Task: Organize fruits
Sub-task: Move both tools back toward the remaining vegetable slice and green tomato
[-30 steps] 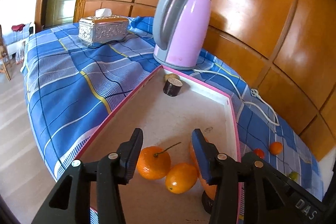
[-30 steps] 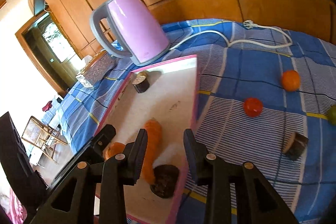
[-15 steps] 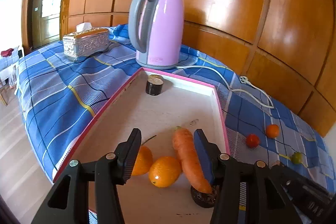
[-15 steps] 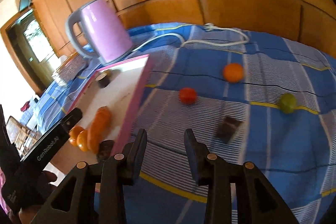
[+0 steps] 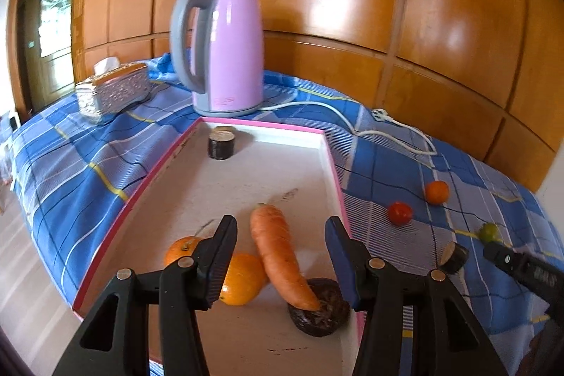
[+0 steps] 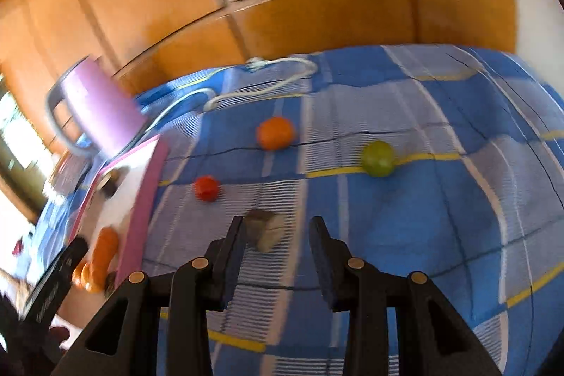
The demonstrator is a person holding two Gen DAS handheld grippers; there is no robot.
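A pink-rimmed white tray (image 5: 261, 125) holds a carrot (image 5: 278, 256), two oranges (image 5: 183, 249) (image 5: 243, 281), a dark round piece (image 5: 319, 316) under the carrot's tip and a dark cylinder (image 5: 221, 143) at its far end. My left gripper (image 5: 281, 224) hovers open over the tray's near end and grips nothing. My right gripper (image 6: 277, 222) is open above the blue checked cloth. A brown cylinder piece (image 6: 265, 229) lies just beyond its left finger, untouched. Farther out lie a red tomato (image 6: 207, 188), a small orange (image 6: 275, 133) and a green fruit (image 6: 378, 158).
A pink kettle (image 5: 225, 51) stands behind the tray, its white cord (image 5: 387, 129) trailing right across the cloth. A silver tissue box (image 5: 112, 90) sits at the back left. Wooden wall panels close off the back. The table edge and floor lie to the left.
My right gripper has swung right, from over the tray to over the cloth by the loose fruits. The left gripper has rolled level, and the carrot now shows between its fingers.
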